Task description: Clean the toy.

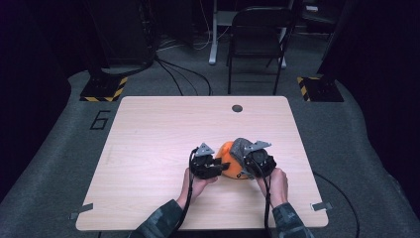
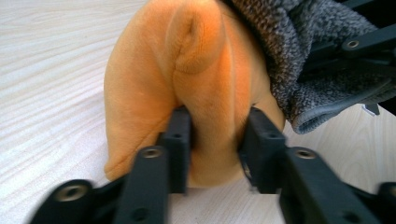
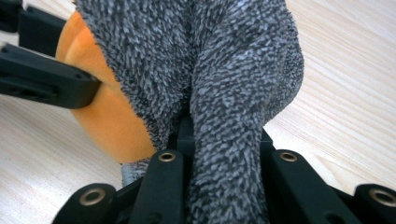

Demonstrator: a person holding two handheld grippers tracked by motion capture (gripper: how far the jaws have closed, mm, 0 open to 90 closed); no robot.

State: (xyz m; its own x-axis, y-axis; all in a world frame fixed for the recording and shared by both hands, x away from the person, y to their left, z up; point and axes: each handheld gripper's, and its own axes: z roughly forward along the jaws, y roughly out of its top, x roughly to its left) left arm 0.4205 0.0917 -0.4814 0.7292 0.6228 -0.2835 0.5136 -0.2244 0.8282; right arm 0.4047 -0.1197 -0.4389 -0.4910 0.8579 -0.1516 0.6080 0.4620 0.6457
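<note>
The pale wood counter (image 1: pixel 148 148) carries an orange plush toy (image 1: pixel 229 159) toward its near edge, right of centre. Your left gripper (image 2: pixel 215 140) pinches a fold of the plush, jaws partly apart. Your right gripper (image 3: pixel 224 154) is clamped on the grey knitted sock (image 3: pixel 219 65) draped over the plush
</note>
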